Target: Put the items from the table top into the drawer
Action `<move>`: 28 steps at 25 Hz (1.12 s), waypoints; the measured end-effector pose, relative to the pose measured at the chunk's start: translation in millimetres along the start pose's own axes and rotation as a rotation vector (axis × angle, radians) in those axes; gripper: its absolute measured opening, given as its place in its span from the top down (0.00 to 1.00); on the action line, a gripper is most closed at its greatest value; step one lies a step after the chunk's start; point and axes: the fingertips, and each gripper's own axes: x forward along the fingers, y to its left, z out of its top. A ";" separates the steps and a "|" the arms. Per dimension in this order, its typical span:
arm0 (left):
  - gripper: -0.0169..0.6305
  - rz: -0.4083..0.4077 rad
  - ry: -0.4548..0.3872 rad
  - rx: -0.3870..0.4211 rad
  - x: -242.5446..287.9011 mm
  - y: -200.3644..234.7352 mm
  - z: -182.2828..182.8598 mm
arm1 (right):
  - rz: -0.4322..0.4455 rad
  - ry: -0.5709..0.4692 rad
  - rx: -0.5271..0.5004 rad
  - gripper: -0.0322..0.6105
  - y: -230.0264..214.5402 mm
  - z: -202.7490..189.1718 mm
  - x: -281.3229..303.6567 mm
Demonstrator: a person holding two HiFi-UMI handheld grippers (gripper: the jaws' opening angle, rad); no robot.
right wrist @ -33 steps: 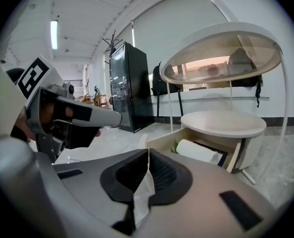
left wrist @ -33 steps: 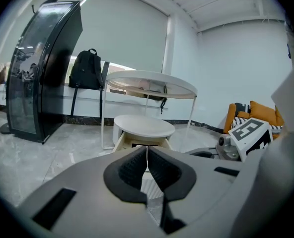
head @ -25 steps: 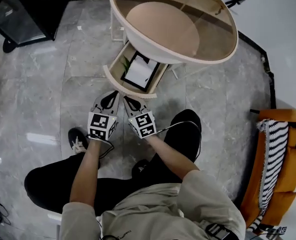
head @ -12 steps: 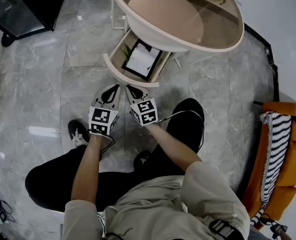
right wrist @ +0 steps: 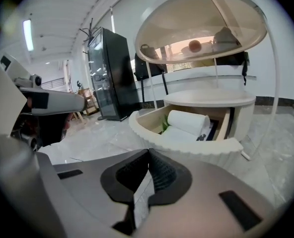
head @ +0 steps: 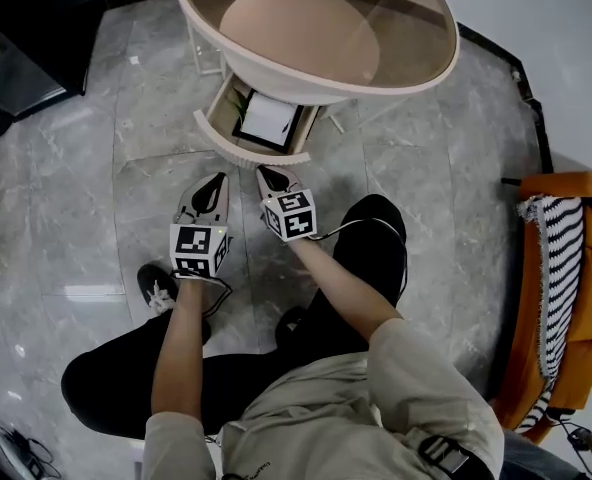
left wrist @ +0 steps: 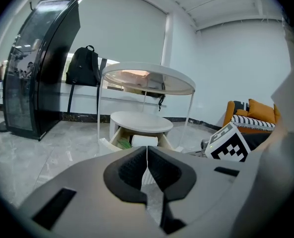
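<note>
Grippers: two, the left gripper [head: 214, 182] and the right gripper [head: 267, 174], were side by side over the floor, just short of the drawer.
Left jaws: pressed together, nothing between them.
Right jaws: pressed together, empty too.
Drawer [head: 244, 152]: one, pulled open from under the round table [head: 447, 64], front toward the person.
Contents: one white roll [right wrist: 188, 121] and one green item [right wrist: 165, 124] at its left end.
Roll axis: lying on its side, lengthwise across the drawer.

Round table [head: 406, 28] on grey floor [head: 66, 198]; its open drawer [head: 246, 153] holds a white roll [right wrist: 189, 121], perhaps paper.
</note>
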 end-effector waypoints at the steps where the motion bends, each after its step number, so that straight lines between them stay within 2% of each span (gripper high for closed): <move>1: 0.94 0.001 0.001 -0.005 0.9 -0.7 -0.1 | -0.014 0.003 0.009 0.90 -6.3 -1.0 0.9; 9: 0.94 -0.046 -0.025 -0.014 6.2 -15.7 10.8 | -0.089 -0.033 0.030 0.90 -37.9 6.8 11.7; 13: 0.94 -0.042 -0.036 -0.031 8.1 -15.1 16.9 | -0.118 -0.069 0.040 0.90 -54.8 21.0 23.4; 17: 0.94 -0.027 -0.003 -0.035 4.2 -18.0 14.3 | -0.149 -0.085 0.063 0.90 -68.9 23.5 26.1; 28: 0.94 -0.050 -0.045 -0.023 2.4 -29.8 40.2 | -0.230 -0.110 0.062 0.90 -111.6 49.1 45.9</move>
